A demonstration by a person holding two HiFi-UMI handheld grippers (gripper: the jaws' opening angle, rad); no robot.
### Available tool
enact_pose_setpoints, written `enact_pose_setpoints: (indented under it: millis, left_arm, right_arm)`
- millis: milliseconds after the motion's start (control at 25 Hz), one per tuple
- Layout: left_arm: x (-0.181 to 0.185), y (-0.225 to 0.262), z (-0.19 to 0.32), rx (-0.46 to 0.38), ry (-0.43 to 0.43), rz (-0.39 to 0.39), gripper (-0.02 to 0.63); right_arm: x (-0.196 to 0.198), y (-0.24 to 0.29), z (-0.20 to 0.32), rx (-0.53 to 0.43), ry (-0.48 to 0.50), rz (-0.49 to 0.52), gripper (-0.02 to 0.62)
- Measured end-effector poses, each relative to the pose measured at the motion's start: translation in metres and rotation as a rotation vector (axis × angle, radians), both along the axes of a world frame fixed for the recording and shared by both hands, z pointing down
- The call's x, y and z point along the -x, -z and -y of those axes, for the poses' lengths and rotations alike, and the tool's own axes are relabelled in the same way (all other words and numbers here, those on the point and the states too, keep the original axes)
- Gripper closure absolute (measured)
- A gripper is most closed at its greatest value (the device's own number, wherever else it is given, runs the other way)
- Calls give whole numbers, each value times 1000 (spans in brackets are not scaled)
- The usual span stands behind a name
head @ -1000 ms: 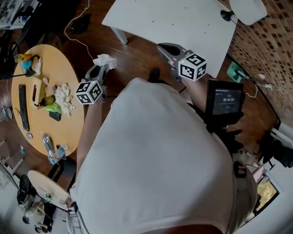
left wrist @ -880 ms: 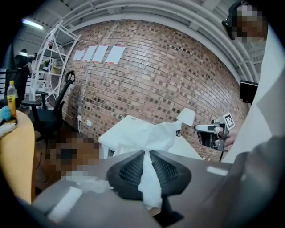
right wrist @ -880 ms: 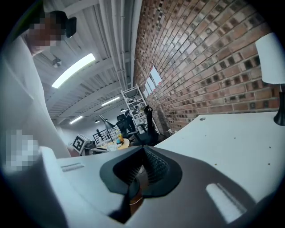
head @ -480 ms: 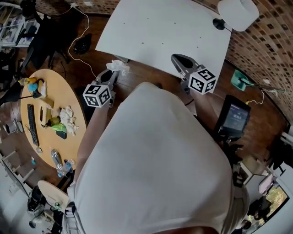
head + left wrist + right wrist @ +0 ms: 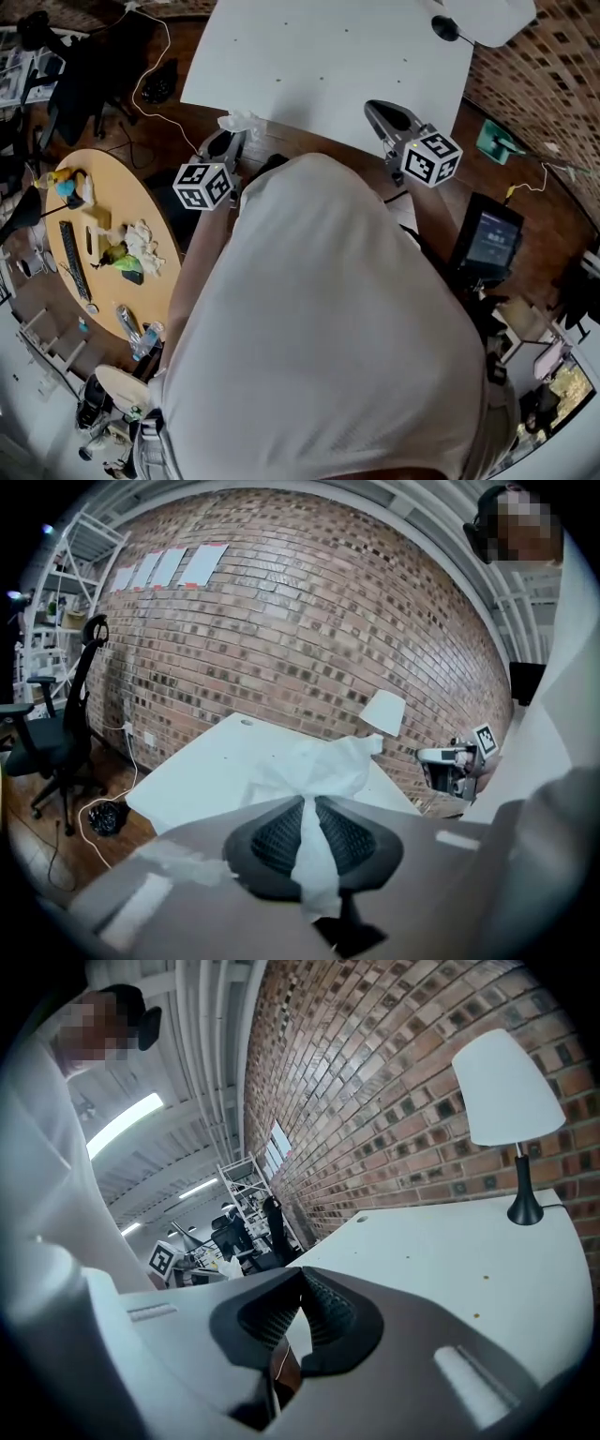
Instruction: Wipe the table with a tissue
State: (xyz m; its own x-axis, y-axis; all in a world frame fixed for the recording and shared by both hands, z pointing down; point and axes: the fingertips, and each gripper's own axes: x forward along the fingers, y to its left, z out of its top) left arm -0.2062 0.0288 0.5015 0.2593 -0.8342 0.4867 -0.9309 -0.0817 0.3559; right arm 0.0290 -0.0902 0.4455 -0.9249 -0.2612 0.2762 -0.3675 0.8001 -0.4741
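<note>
left tongs (image 5: 309,806) clamped on white tissue (image 5: 323,766), centre of left gripper view. right tongs (image 5: 300,1277) closed, empty; white worktop (image 5: 441,1251) beyond, lamp (image 5: 502,1091) upper right.

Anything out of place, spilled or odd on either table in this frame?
Nothing spilled or damaged. The white table carries a few small dark specks. The round wooden table is cluttered, with crumpled tissues left among other items. The left gripper pinches a tissue, not yet on the white table.
</note>
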Motion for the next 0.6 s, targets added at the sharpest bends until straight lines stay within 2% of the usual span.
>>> enact_pose_setpoints:
  millis: [280,600]
  left_arm:
    - [15,-21,45,5,-33,-18,565]
    - [8,-32,102,13,-266,8,565]
  right_arm:
    - [5,-18,7,58,-46,-17,588]
    - [24,-18,28,52,-144,-25,588]
